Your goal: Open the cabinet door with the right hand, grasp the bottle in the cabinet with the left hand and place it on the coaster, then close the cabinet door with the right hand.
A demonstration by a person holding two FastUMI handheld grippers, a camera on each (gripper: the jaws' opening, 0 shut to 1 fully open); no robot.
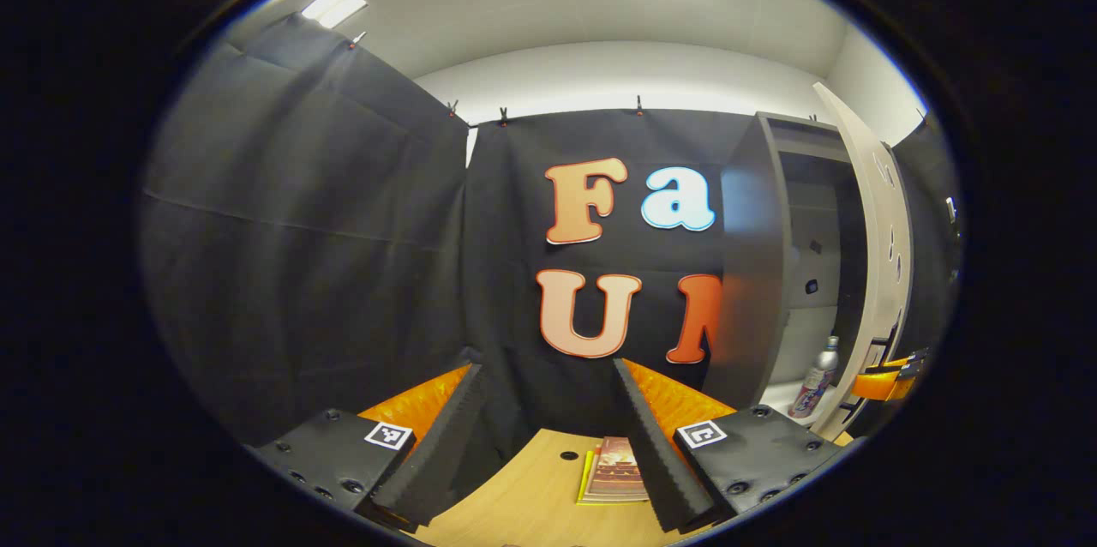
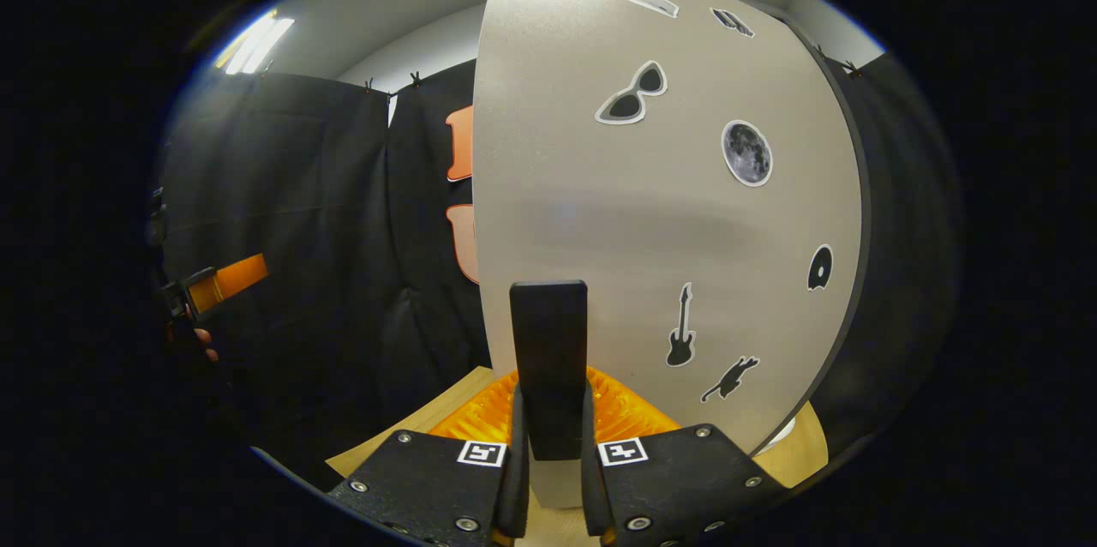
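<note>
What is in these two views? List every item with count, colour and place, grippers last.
cabinet: one, dark grey, right of the left gripper view, standing open
cabinet door: one, pale grey with stickers, swung open
door handle: one, black, between the right gripper's fingers
bottle: one, silver, upright on the cabinet's bottom shelf
table: one, light wood, below the grippers
books: small stack, reddish cover, on the table
left gripper: open, holding nothing
right gripper: shut on the door handle

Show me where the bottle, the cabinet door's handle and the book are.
Silvery bottle with patterned label (image 1: 815,381), left gripper view: its body.
Black upright door handle (image 2: 548,358), right gripper view: its front face.
Reddish-covered book (image 1: 615,470), left gripper view: its cover.
</note>
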